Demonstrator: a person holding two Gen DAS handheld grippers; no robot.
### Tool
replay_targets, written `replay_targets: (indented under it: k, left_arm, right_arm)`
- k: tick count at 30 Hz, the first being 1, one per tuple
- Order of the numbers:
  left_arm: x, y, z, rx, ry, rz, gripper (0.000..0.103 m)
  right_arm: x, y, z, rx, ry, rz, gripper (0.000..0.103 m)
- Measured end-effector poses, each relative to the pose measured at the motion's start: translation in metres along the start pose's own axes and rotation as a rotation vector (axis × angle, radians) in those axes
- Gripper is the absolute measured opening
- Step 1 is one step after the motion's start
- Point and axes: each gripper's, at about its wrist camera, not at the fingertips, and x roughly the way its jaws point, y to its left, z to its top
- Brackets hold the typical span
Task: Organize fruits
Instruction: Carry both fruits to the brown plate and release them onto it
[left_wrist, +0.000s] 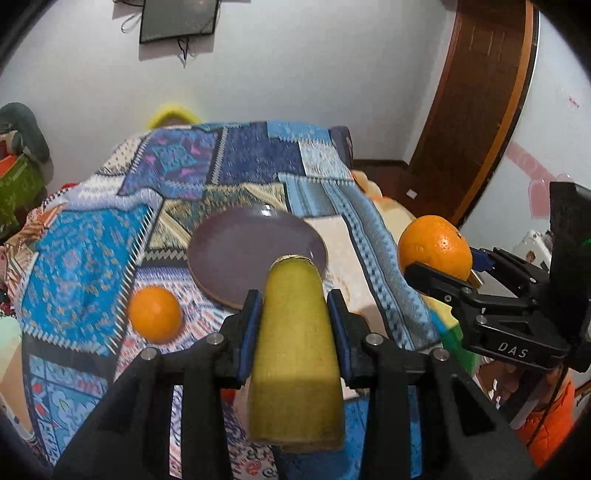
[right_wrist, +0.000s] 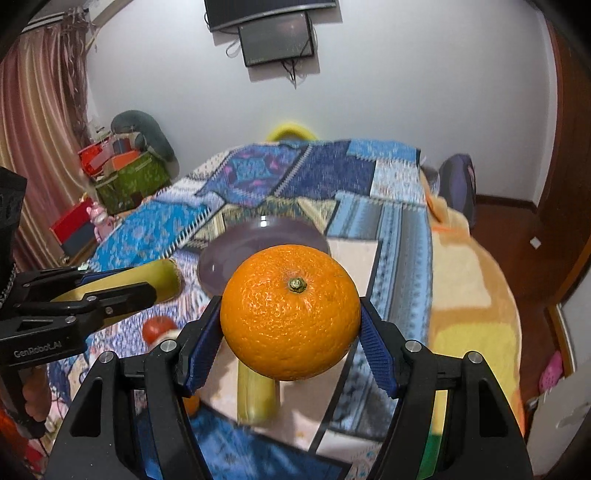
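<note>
Banana (left_wrist: 295, 354) is clamped in my left tool (left_wrist: 295, 314), blue pads pressing both flanks, long axis running straight out along the fingers w/ the cut tip pointing at the plate. It's off the bed, in the air. Orange (right_wrist: 290, 314) is gripped in my right tool (right_wrist: 290, 325), pads on its left and right sides, stem facing the camera, also clear of the bed.

Purple plate (left_wrist: 236, 254) lies flat on the patchwork blanket (left_wrist: 92, 258) around mid-bed, empty as far as I can see. From the left tool it sits dead ahead and below, just past the banana tip; from the right tool it's ahead, a bit left, partly hidden behind the orange. So both are near it, left looks lined up better, IMO. Banana's axis already points across the plate, so a lower-and-release should lay it lengthwise.

Still on the blanket: a second orange (left_wrist: 155, 314) toward the near-left of the plate, another banana (right_wrist: 256, 395) under my right tool, and a red fruit (right_wrist: 159, 328), prob a tomato or apple, can't tell.

Risk: two tools converging on one plate may bump, so go one at a time.
</note>
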Motion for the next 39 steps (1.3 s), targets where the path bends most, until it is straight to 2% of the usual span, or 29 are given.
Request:
replay_targets:
  k: [7, 15, 23, 32, 39]
  left_arm:
    - [0.003, 0.023, 0.028, -0.018, -0.056, 0.03, 0.036]
    - [0.021, 0.052, 0.047, -0.042, -0.07, 0.061, 0.036]
    - [0.054, 0.076, 0.058, -0.064, -0.057, 0.074, 0.036]
    - [0.093, 0.094, 0.067, -0.057, -0.034, 0.086, 0.036]
    - [0.134, 0.102, 0.068, -0.062, 0.034, 0.087, 0.036]
  right_arm:
    - [0.015, 0.007, 0.023, -0.02, -0.028, 0.01, 0.066]
    - [0.043, 0.015, 0.047, -0.051, -0.049, 0.012, 0.066]
    - [0.086, 0.009, 0.062, -0.088, -0.001, -0.024, 0.066]
    - [0.133, 0.003, 0.062, -0.099, 0.066, -0.028, 0.066]
    - [0.17, -0.004, 0.056, -0.059, 0.145, -0.01, 0.066]
